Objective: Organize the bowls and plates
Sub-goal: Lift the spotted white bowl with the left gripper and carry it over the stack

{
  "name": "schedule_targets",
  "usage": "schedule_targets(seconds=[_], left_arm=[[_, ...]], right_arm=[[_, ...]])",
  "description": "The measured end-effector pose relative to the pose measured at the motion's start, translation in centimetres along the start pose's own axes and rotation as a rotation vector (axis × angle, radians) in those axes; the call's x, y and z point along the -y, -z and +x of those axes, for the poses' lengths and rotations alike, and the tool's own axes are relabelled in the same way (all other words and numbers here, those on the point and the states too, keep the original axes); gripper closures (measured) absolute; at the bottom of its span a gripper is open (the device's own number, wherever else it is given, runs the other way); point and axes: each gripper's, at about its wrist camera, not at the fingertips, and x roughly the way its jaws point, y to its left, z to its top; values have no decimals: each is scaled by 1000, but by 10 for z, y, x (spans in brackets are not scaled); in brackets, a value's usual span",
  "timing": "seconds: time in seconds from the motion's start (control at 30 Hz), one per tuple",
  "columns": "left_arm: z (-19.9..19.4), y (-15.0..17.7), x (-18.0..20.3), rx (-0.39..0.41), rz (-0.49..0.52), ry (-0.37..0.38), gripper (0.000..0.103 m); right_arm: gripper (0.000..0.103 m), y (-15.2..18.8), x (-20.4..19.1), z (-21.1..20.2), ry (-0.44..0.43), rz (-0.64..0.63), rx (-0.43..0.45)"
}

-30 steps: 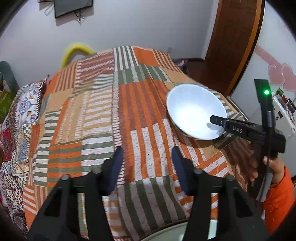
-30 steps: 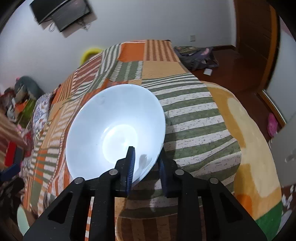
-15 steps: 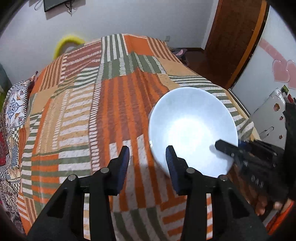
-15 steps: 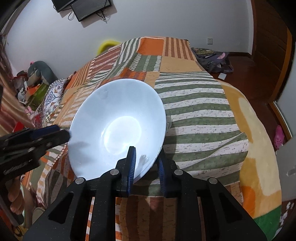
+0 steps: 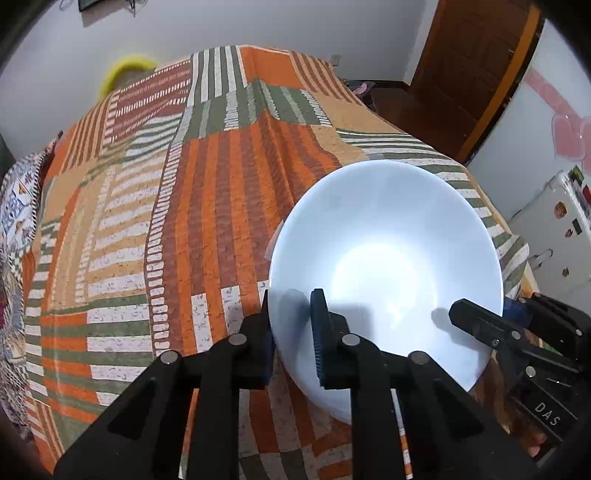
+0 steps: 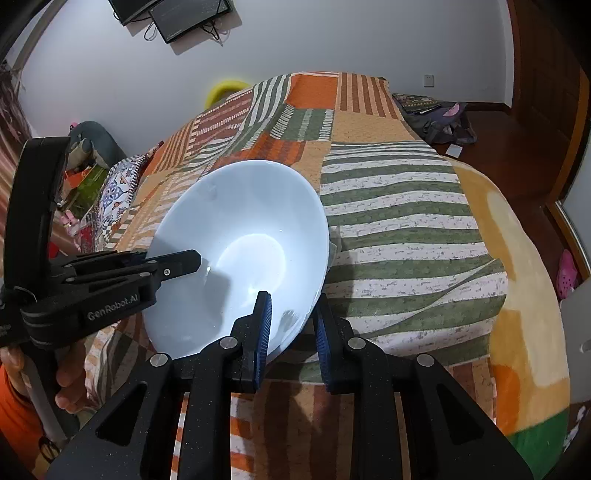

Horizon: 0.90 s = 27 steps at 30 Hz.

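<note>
Over the striped bedspread [image 5: 207,192], both your grippers clamp the white bowl [image 5: 384,258]: left gripper [image 5: 290,325] just closed at seven o'clock on its rim, right gripper [image 6: 291,325] at five. Release one side before moving.

The bed [image 5: 207,206] fills the room's centre, covered by a patchwork blanket [image 6: 399,206] of orange, green and cream stripes. Behind the bed stands a plain white wall [image 6: 332,40] carrying a dark screen [image 6: 184,18] (cables hang below it). A yellow ring-shaped object [image 6: 225,88] shows at the bed's far edge. Right of the bed lie a dark wooden floor [image 6: 495,129] and a wooden door [image 5: 476,66].
</note>
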Motion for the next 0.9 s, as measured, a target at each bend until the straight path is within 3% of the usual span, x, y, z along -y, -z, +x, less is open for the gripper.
schedule_targets(seconds=[0.37, 0.9], left_arm=[[-38, 22, 2, 23, 11, 30, 87], [-166, 77, -14, 206, -26, 46, 86]], right_arm=[[83, 2, -15, -31, 12, 9, 38], [82, 17, -78, -100, -23, -43, 171]])
